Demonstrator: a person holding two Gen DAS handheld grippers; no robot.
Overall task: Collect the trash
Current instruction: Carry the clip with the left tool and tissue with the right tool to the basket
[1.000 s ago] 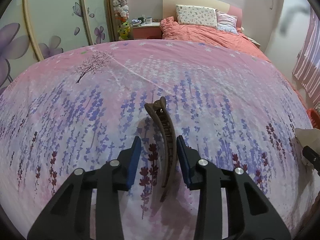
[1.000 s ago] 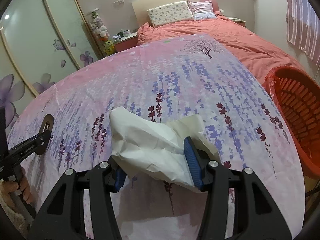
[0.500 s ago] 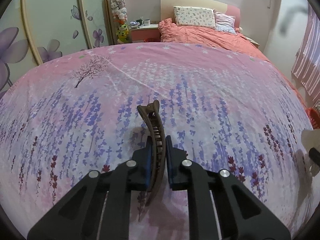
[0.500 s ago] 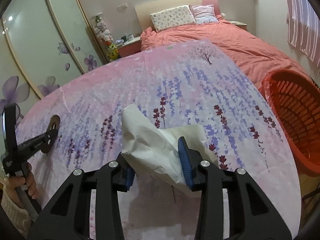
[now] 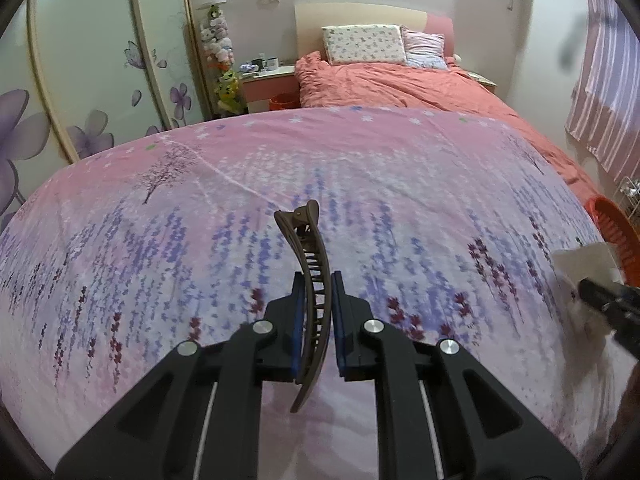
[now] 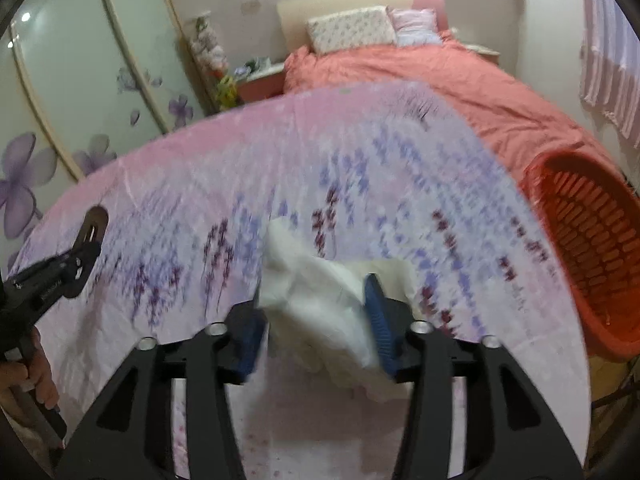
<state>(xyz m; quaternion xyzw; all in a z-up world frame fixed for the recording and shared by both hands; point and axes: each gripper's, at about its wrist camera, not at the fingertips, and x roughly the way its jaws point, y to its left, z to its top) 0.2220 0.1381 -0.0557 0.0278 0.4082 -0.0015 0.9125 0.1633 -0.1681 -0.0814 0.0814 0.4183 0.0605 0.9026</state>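
My left gripper (image 5: 316, 300) is shut on a brown hair clip (image 5: 310, 276) and holds it above the floral pink sheet (image 5: 360, 184). My right gripper (image 6: 316, 316) is shut on a crumpled white paper (image 6: 320, 304) lifted off the sheet. The paper (image 5: 580, 264) and right gripper also show at the right edge of the left wrist view. The left gripper with the clip (image 6: 94, 224) shows at the left of the right wrist view. An orange slotted basket (image 6: 592, 248) stands off the sheet's right edge; it also shows in the left wrist view (image 5: 612, 232).
A bed with a coral duvet (image 5: 400, 84) and pillows (image 5: 364, 44) lies behind. A nightstand (image 5: 268, 80) with cups and stacked plush toys (image 5: 218, 48) stands at back left. Flowered wardrobe doors (image 5: 92, 80) line the left. Striped curtains (image 5: 612, 92) hang right.
My left gripper closed on the hair clip and raised it. My right gripper closed tighter on the paper and lifted it, moving toward the basket side; the right view is now motion-blurred.
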